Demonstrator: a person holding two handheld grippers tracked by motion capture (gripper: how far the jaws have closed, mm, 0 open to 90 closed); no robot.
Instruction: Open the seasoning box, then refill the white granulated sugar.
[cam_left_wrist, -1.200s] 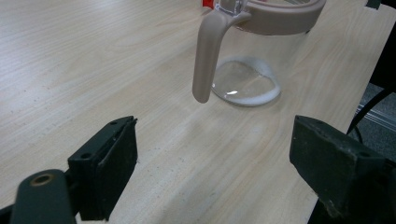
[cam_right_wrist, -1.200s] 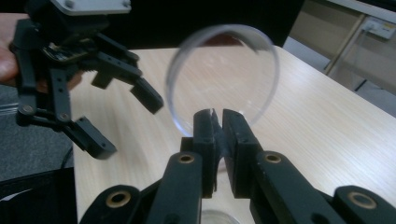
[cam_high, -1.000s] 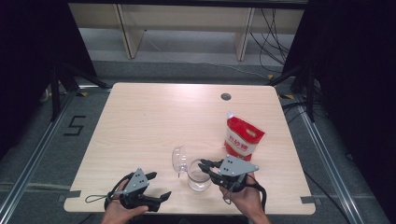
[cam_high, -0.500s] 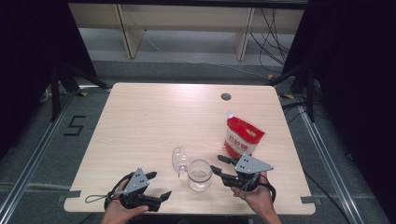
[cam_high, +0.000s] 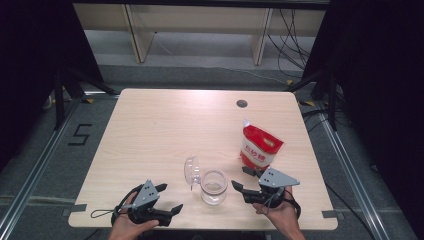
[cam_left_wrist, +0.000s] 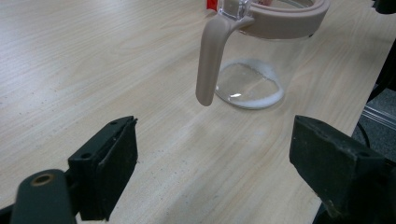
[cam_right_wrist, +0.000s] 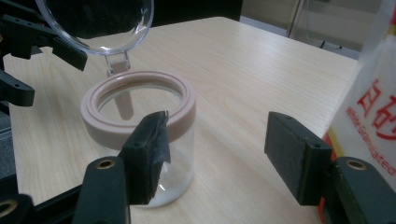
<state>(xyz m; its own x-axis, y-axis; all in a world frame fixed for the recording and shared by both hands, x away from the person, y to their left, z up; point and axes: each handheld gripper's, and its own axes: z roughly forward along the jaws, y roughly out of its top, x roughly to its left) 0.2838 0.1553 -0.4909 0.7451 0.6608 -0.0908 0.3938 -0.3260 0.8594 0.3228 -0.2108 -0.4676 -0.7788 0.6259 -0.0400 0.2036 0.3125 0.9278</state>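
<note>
A clear glass jar (cam_high: 214, 187) with a beige rim (cam_right_wrist: 140, 105) stands near the table's front edge. Its round clear lid (cam_high: 192, 171) is swung open on its hinge, and a beige clasp (cam_left_wrist: 209, 60) hangs down its side. A little white residue lies in the bottom. My right gripper (cam_high: 241, 178) sits just right of the jar. Its jaws have just been opening and nothing is between them (cam_right_wrist: 215, 154). My left gripper (cam_high: 170, 197) rests open, left of the jar, with bare table between its jaws (cam_left_wrist: 215, 163).
A red and white sugar bag (cam_high: 260, 146) stands upright just behind my right gripper, close on its right side (cam_right_wrist: 373, 107). The wooden table (cam_high: 165, 130) has a small round grommet (cam_high: 242, 103) at the back. The front edge lies close under both hands.
My right gripper has drawn away from the jar to the right and a little toward the front edge, and its jaws have opened. The left gripper and the jar have stayed put.
</note>
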